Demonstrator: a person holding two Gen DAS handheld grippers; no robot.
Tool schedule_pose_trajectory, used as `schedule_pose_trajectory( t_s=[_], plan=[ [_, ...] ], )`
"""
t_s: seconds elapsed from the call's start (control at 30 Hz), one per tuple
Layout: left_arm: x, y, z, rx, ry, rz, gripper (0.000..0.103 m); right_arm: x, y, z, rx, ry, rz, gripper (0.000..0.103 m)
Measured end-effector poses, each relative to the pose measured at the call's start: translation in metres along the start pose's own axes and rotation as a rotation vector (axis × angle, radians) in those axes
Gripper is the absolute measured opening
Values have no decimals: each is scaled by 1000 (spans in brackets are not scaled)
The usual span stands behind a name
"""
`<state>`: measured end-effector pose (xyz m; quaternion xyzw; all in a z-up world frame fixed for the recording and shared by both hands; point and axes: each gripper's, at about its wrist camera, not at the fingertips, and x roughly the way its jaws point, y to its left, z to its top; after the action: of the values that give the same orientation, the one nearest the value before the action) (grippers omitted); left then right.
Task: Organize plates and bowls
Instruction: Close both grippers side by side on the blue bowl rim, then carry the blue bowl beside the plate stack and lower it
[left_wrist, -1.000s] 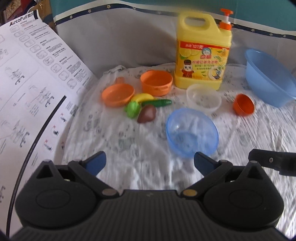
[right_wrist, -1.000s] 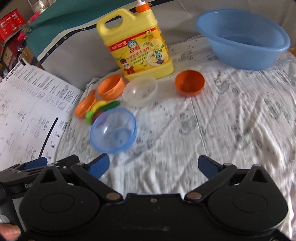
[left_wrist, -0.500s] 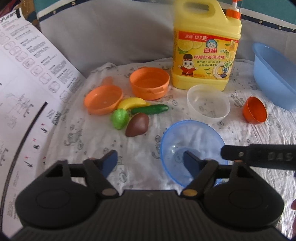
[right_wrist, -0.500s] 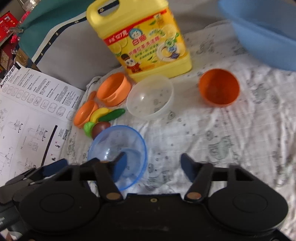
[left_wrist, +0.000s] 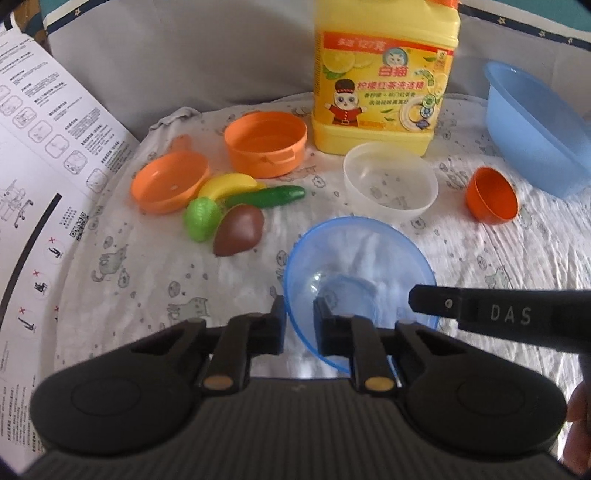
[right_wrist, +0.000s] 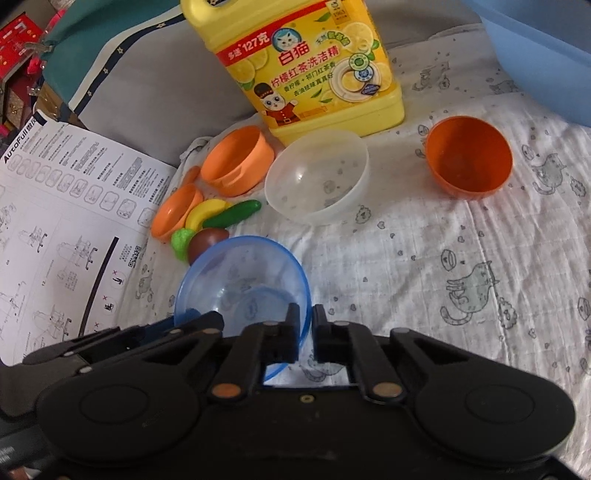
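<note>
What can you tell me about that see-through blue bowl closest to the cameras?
The blue bowl is round, clear-tinted, plastic by its look, and empty. It sits upright on the printed cloth. The left tongs pinch its near-left rim, the right tongs its near-right rim, each with one finger inside the bowl and one outside.

Both tongs, left (left_wrist: 298, 325) and right (right_wrist: 306, 334), are black plastic with brass pivot screws; white "DAS" lettering marks one.

My right claw (right_wrist: 305, 332) pinches the near rim of the translucent blue plastic bowl (right_wrist: 242, 284); a clear plastic bowl (right_wrist: 317, 177) sits beyond.
</note>
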<state>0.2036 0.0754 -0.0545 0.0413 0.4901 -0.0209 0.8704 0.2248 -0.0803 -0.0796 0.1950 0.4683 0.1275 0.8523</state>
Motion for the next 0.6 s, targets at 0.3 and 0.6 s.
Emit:
schedule_pose_trajectory(
  t_s=[0.3, 0.6],
  plan=[
    [-20, -13, -13, -4, 11, -18, 15, -33, -6, -16, 18, -21, -12, 7],
    [-60, -35, -33, 16, -8, -67, 15, -80, -21, -42, 36, -49, -25, 7]
  ],
)
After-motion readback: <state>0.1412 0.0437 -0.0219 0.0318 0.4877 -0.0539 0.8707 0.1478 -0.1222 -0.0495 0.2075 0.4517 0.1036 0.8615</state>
